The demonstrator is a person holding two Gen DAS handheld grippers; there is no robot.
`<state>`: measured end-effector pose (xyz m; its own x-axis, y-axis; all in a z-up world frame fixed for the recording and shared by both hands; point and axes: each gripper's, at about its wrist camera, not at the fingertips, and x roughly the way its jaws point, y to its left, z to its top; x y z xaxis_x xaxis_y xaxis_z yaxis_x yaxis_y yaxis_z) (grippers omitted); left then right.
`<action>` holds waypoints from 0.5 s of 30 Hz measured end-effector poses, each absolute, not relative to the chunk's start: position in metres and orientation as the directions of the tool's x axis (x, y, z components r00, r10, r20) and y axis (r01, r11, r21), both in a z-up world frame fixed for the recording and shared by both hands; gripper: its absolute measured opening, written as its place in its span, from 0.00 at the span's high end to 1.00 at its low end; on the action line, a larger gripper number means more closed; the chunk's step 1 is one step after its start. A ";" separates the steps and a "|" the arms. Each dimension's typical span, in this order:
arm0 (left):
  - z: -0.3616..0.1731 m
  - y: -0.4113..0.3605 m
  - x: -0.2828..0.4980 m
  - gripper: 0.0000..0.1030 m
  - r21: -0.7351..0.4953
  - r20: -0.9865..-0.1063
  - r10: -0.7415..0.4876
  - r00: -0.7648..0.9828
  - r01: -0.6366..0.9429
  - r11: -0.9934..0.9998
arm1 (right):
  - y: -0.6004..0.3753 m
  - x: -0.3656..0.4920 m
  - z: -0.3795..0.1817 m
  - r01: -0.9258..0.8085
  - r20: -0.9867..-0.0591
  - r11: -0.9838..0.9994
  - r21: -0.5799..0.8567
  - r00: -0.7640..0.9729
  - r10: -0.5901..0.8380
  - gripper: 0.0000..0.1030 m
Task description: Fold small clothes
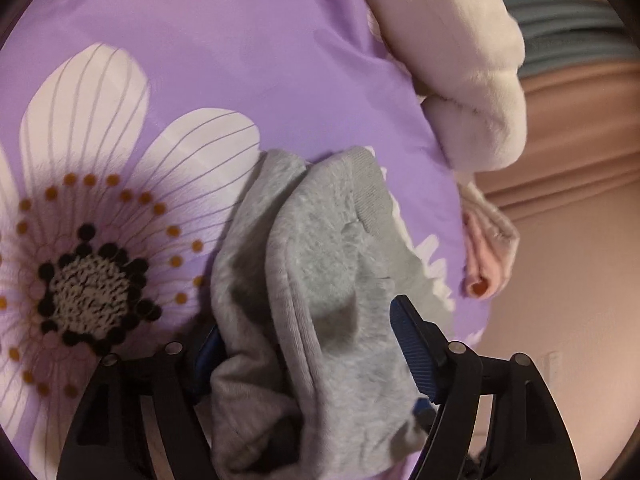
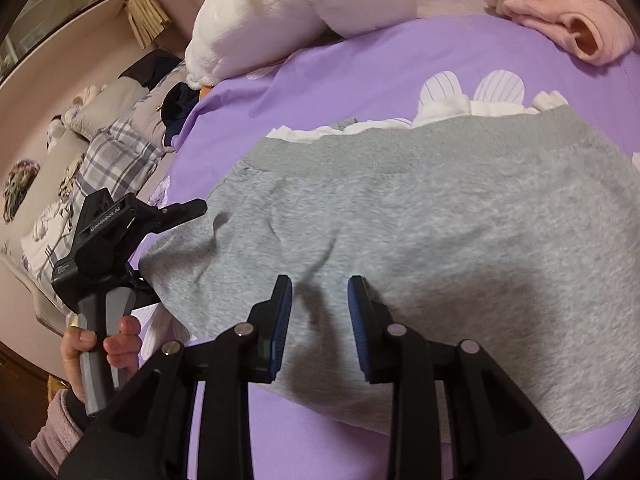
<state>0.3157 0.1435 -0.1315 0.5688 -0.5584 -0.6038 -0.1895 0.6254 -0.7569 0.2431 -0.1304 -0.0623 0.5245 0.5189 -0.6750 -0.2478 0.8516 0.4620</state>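
A grey fleece garment point(image 2: 420, 216) is spread across a purple flower-printed bedcover point(image 2: 340, 80), its ribbed hem at the far edge over a small white item point(image 2: 448, 110) that is partly hidden beneath. One side edge of the garment is bunched between the blue pads of the left gripper point(image 1: 308, 356), whose fingers appear closed on that fold; in the right wrist view the same tool is seen at the garment's left edge, held by a hand point(image 2: 108, 344). The right gripper point(image 2: 320, 320) is held over the near part of the garment with fingers apart and nothing between them. Risks, as judged: the thick bunched fleece may slip from the left pads if pulled sideways; a lift from one edge alone may drag the whole garment and crease the flat part; the white item may be carried along with the hem. Surroundings recorded: a white plush toy point(image 2: 296, 12) at the far side of the cover, a folded pink garment point(image 2: 568, 20) at the far right, and checked bedding point(image 2: 116, 152) beyond the left edge. The fold path is judged unobstructed, the plush toy and pink garment lying well apart.
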 end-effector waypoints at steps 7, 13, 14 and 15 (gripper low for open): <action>-0.120 0.123 0.323 0.64 -0.641 -0.695 -0.457 0.556 -0.189 0.744 | -0.132 0.249 -0.066 -0.245 -0.666 0.845 0.475 0.528 0.528 0.69; -0.105 0.113 0.321 0.82 -0.595 -0.698 -0.420 0.580 -0.142 0.791 | -0.140 0.250 -0.071 -0.224 -0.651 0.824 0.521 0.521 0.553 0.71; -0.101 0.109 0.320 0.83 -0.587 -0.695 -0.416 0.586 -0.129 0.799 | -0.142 0.251 -0.070 -0.219 -0.647 0.818 0.531 0.519 0.559 0.71; -0.094 0.103 0.320 0.83 -0.574 -0.692 -0.410 0.594 -0.108 0.812 | -0.143 0.251 -0.070 -0.215 -0.642 0.813 0.541 0.520 0.564 0.71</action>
